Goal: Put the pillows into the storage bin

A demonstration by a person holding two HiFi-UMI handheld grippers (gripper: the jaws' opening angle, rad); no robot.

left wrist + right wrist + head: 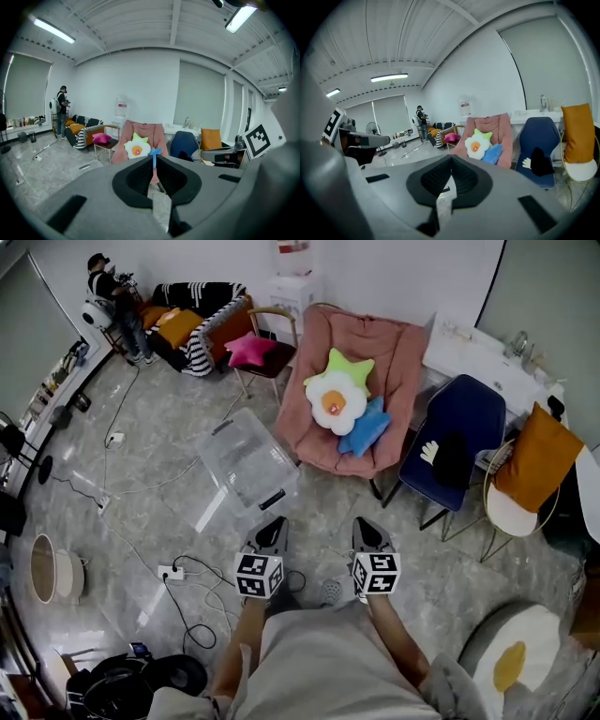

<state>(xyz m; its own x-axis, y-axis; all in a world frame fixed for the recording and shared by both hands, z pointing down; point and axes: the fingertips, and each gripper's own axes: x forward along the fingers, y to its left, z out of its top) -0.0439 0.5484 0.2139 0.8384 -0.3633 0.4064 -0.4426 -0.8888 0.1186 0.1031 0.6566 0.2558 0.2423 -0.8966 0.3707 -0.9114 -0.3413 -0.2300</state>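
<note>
1. Head view: your left hand-held gripper [277, 524] and right hand-held gripper [363, 524] are both pressed together, holding nothing.
2. Spread the jaws before reaching the egg pillow [337, 401] on the pink chair [403, 352], near the storage bin [246, 460].

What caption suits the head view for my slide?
Left gripper and right gripper, both shut and empty, face a clear storage bin and a pink chair holding pillows.

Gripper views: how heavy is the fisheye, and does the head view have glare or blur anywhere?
Left gripper view: strong fisheye, black corners, ceiling beam bowed, the ceiling light blown out; right gripper view: same curvature and dark rim, pink chair sharp; head view: even light, milder bending at the edges, pale sheen on the clear storage bin, egg pillow crisp.
</note>
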